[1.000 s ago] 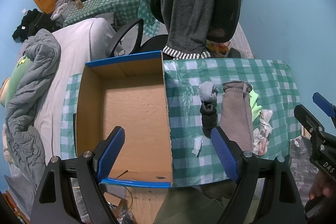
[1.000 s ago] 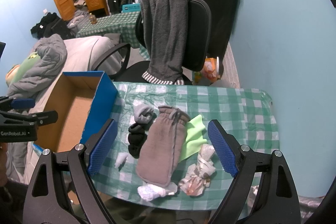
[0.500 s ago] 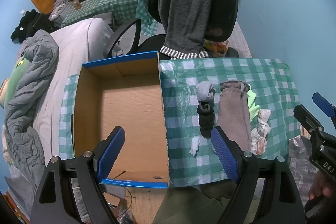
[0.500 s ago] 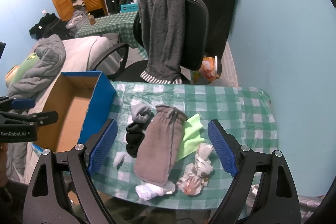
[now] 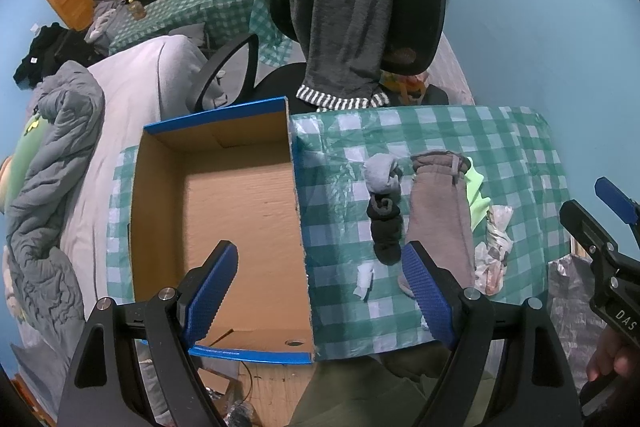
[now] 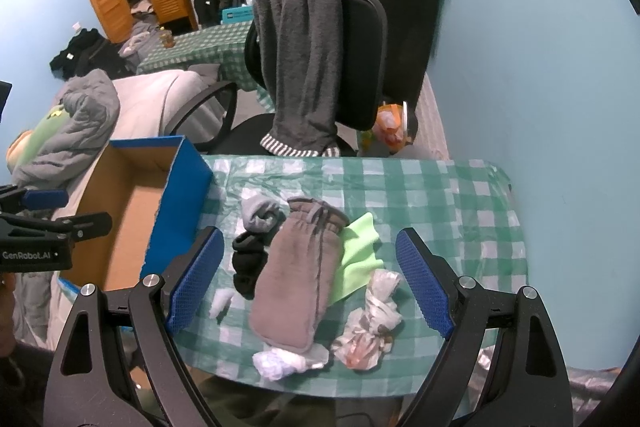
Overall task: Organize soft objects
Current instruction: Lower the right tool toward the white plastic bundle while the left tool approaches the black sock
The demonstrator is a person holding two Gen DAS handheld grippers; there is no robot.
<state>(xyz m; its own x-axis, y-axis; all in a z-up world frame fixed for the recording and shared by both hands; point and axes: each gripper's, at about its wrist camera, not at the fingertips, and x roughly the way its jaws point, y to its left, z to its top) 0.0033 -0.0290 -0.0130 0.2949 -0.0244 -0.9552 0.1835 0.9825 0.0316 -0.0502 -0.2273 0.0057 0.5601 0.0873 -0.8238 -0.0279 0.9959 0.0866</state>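
Both grippers have barely moved, fingers wide open and empty, right gripper [image 6: 306, 281] hovering over the brown fuzzy mitten [image 6: 298, 275], ready to grab it for the open cardboard box [image 5: 160, 227].

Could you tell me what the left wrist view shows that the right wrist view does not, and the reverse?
Only the left wrist view shows the whole bare floor of the cardboard box, down to its near blue edge, with the open left tool above it. Only the right wrist view shows the crumpled white wad at the table's near edge, below the brown mitten, framed by the open right tool. Both show the mitten, grey sock, black sock, green cloth, checked tablecloth and draped chair.
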